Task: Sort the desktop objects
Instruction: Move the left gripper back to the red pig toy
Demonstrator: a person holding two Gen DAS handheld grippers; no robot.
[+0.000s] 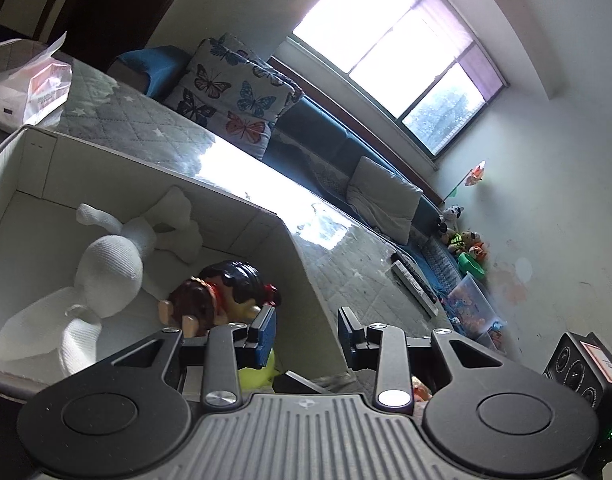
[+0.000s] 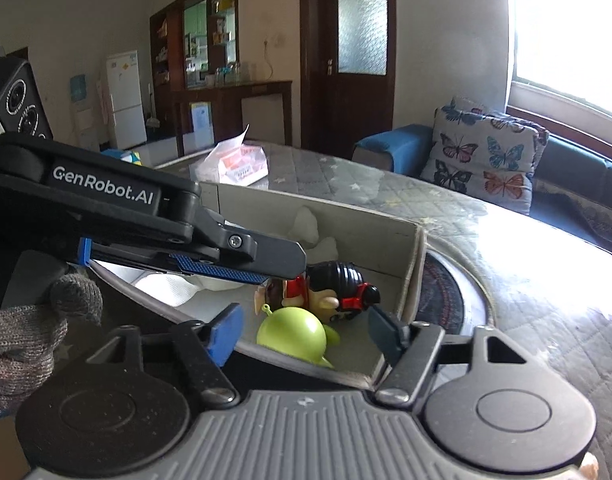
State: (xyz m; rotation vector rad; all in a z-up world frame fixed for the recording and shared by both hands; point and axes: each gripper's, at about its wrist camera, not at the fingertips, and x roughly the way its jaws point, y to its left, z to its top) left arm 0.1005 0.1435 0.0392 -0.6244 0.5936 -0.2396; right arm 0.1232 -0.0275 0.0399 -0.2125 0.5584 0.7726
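Observation:
A white cardboard box [image 1: 234, 216] stands on the quilted table. In it lie a white knitted doll [image 1: 110, 276], a dark-haired figurine [image 1: 226, 292] and a green round toy [image 2: 294, 330]. My left gripper [image 1: 306, 334] is open and empty, over the box's right wall beside the figurine. It also shows in the right wrist view [image 2: 226, 264], reaching over the box from the left. My right gripper [image 2: 306, 334] is open and empty at the box's near edge, just above the green toy. The figurine [image 2: 329, 290] lies behind the green toy.
A tissue pack [image 1: 30, 88] lies on the table beyond the box. A remote [image 1: 413, 284] lies near the table's far edge. A black speaker [image 1: 581, 368] stands at the right. A sofa with a butterfly pillow [image 2: 485, 152] runs behind the table.

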